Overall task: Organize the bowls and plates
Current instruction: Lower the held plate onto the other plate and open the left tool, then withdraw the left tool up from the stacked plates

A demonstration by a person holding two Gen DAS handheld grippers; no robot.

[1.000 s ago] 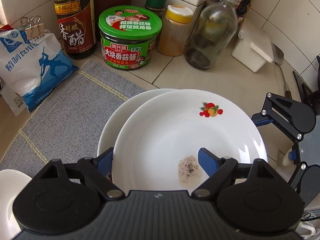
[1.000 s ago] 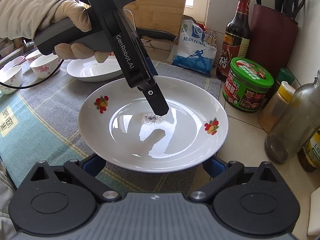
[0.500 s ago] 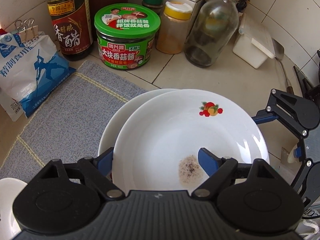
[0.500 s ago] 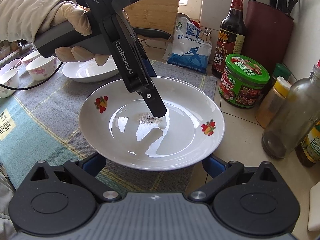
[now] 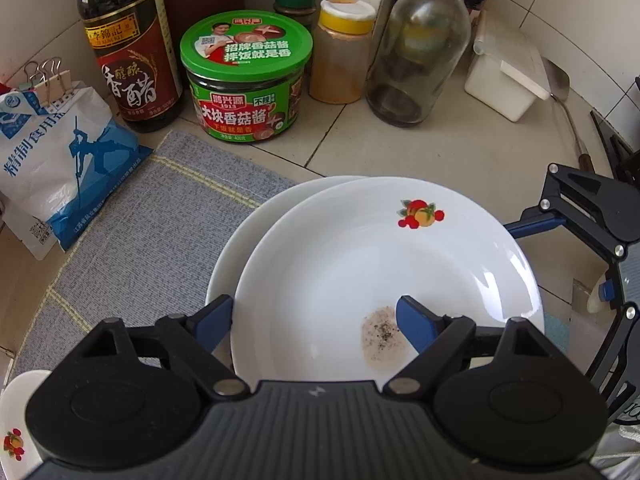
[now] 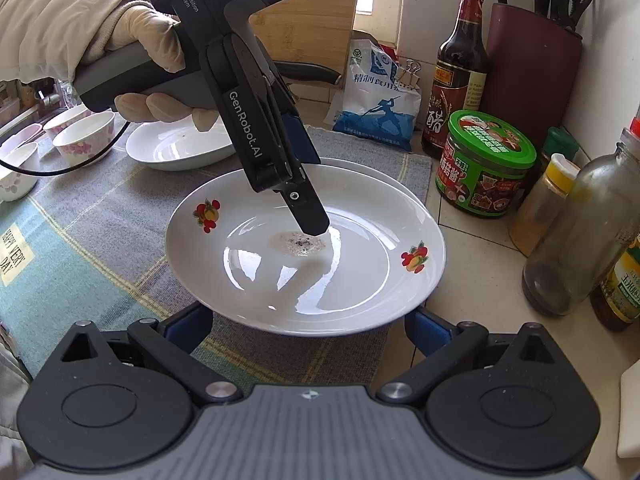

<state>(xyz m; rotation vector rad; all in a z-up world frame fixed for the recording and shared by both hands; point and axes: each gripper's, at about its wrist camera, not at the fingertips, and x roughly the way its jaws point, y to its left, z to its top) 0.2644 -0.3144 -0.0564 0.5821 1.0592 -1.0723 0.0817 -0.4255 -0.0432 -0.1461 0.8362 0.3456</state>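
A white plate (image 5: 360,248) (image 6: 360,288) with fruit decals and a speckled stain (image 5: 380,336) lies on a second white plate (image 5: 236,240) (image 6: 404,196), set off toward me, at the edge of the grey mat. My left gripper (image 5: 316,304) (image 6: 310,188) points steeply down and is open astride the top plate's rim. One tip rests inside by the stain and the other stands outside the rim. My right gripper (image 6: 308,320) is open at the plate's near rim, with nothing pinched. One of its fingers (image 5: 536,226) shows beside the plate.
Behind the plates stand a green-lidded jar (image 5: 246,80), a vinegar bottle (image 5: 128,48), a glass bottle (image 5: 416,48), a spice jar (image 5: 344,52) and a salt bag (image 5: 60,160). Another white dish (image 6: 180,148) and several small bowls (image 6: 84,136) sit far left. A knife block (image 6: 536,60) stands at the wall.
The left gripper has rolled slightly, so the jars and bottles shift in its view. The lower plate's rim now shows behind the top plate in the right wrist view. Neither gripper's jaws have moved.
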